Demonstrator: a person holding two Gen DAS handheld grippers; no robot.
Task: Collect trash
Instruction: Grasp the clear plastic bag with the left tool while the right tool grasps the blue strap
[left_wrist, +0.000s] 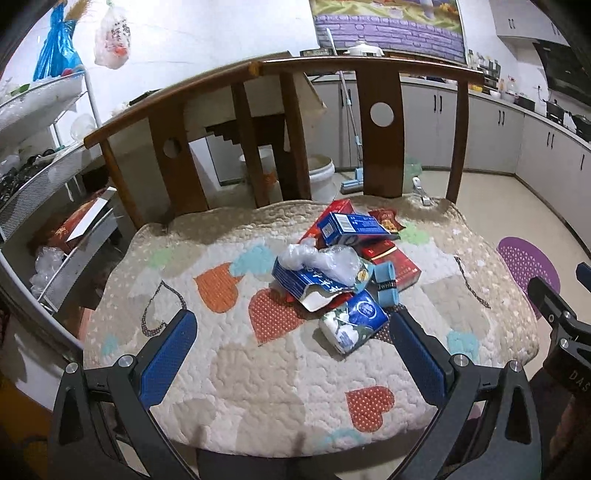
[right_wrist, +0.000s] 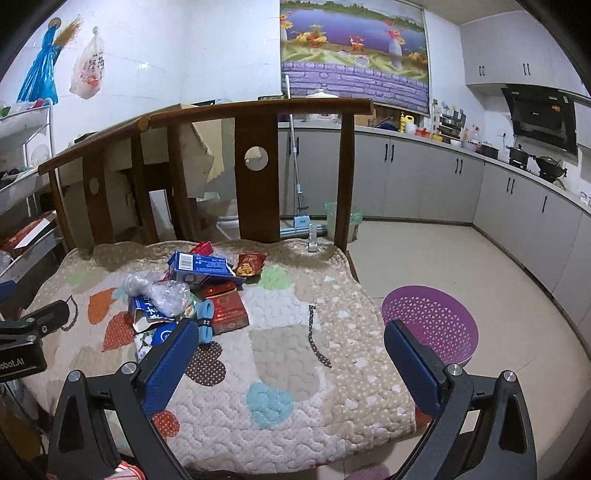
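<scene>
From the left wrist view, the left tongs hang spread wide above the front of a quilted seat cushion with heart patches, gripping nothing. The trash sits in a heap right of the cushion's middle: a crumpled clear plastic bag lies on a torn blue carton, a blue rectangular box rests on top of a flat red box, a blue and white tissue packet lies nearest the tongs, and a small red snack wrapper sits at the back. The dark wooden chair backrest rises behind the cushion, and the right tongs' black frame shows at the right edge. From the right wrist view, the right tongs are likewise spread and hold nothing, above the cushion's right half; the left blue pad overlaps the heap's near edge in the picture, though contact cannot be told. A purple perforated plastic basket stands on the floor just beside the chair.
</scene>
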